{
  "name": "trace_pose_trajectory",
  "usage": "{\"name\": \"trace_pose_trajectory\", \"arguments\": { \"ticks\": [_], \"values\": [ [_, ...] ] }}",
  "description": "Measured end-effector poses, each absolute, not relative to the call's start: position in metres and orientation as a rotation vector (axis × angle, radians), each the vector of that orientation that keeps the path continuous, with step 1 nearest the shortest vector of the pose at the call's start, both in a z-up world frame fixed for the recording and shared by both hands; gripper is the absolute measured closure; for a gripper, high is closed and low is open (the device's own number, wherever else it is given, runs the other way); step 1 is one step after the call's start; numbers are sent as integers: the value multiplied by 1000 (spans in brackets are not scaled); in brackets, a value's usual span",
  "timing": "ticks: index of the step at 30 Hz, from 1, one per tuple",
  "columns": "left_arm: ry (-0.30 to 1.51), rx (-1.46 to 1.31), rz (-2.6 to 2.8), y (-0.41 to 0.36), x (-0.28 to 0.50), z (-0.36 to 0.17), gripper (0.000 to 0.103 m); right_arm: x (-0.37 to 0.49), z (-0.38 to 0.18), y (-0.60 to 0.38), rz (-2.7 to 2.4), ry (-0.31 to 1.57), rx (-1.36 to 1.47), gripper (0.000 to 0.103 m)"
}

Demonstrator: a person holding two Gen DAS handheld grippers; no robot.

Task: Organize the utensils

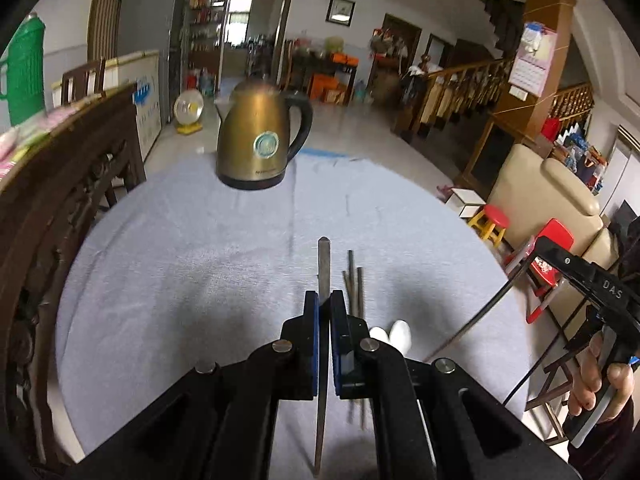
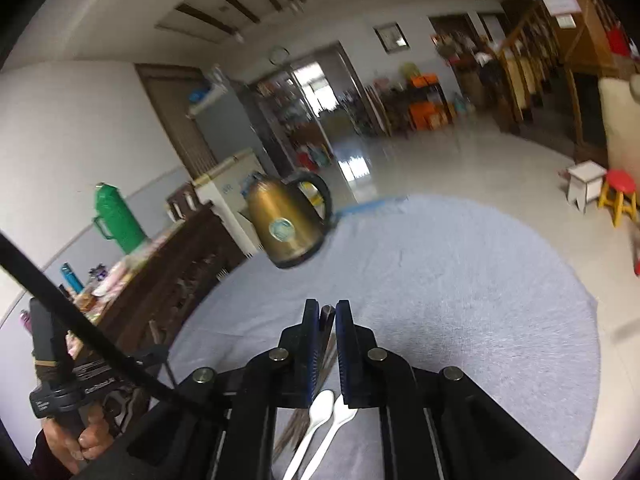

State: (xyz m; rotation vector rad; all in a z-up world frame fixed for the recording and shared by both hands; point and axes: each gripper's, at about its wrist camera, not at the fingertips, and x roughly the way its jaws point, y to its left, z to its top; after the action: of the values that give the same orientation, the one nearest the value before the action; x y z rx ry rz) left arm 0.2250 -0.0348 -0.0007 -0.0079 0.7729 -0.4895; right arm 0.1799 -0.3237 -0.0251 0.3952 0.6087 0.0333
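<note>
My left gripper (image 1: 325,296) is shut on a flat metal stick (image 1: 324,264) whose pointed tip juts out past the pads. On the cloth just to its right lie several dark chopsticks (image 1: 354,288) and two white spoons (image 1: 394,332). At the right edge a hand holds my right gripper (image 1: 538,242), with a thin dark chopstick (image 1: 468,332) slanting down from it. In the right wrist view that gripper (image 2: 327,306) is shut on the chopstick's tip (image 2: 327,314). The spoons (image 2: 324,404) and chopsticks (image 2: 296,428) lie below it. The left gripper (image 2: 38,308) appears at lower left.
A blue-grey cloth (image 1: 180,260) covers the round table. A brass-coloured kettle (image 1: 260,136) stands at its far side. A dark carved cabinet (image 1: 60,200) is close on the left, with a green flask (image 2: 116,220) on it. Stools (image 1: 490,224) and a sofa (image 1: 560,188) are on the right.
</note>
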Motion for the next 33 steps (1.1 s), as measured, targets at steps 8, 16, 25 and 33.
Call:
{"name": "trace_pose_trajectory", "arguments": {
  "ticks": [8,16,25,33],
  "values": [
    [696,-13,-511,-33,176,32,98,126,23,-300,59,500,286,95],
    [585,-24,-521,-26,145,73,98,83,72,-282,109,400,253,95],
    [480,-63,-564,-23,110,111,98,77,94,-253,177,364,217,97],
    [502,-81,-571,-23,110,97,98,99,79,-245,171,447,205,98]
  ]
}}
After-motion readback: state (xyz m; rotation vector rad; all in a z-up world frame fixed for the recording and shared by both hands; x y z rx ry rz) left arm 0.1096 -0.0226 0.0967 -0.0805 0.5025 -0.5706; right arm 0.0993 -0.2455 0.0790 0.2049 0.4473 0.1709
